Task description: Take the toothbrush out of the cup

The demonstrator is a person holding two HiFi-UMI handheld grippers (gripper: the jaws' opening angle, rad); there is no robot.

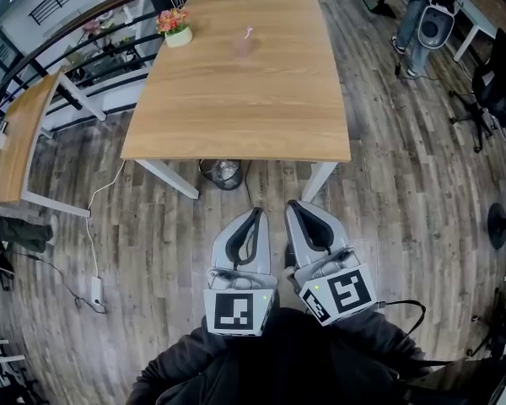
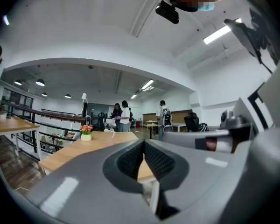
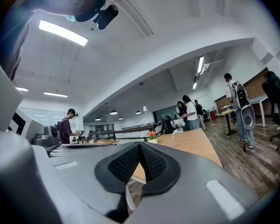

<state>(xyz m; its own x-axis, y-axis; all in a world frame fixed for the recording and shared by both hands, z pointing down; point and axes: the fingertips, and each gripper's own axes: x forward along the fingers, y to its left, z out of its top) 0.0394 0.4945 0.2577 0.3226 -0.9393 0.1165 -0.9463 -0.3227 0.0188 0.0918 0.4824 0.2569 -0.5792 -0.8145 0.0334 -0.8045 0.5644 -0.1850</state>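
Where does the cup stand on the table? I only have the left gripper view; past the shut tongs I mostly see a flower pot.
Observer: In the head view the cup stands on the far half of the table, to the right of the flower pot and apart from it, with the toothbrush sticking up.
Operator: Am I over the table?
Observer: No. The left gripper and right gripper are both above the floor, short of the near edge.
Operator: Right tongs?
Observer: Shut, nothing between them.

No legible text, no readable labels, numbers
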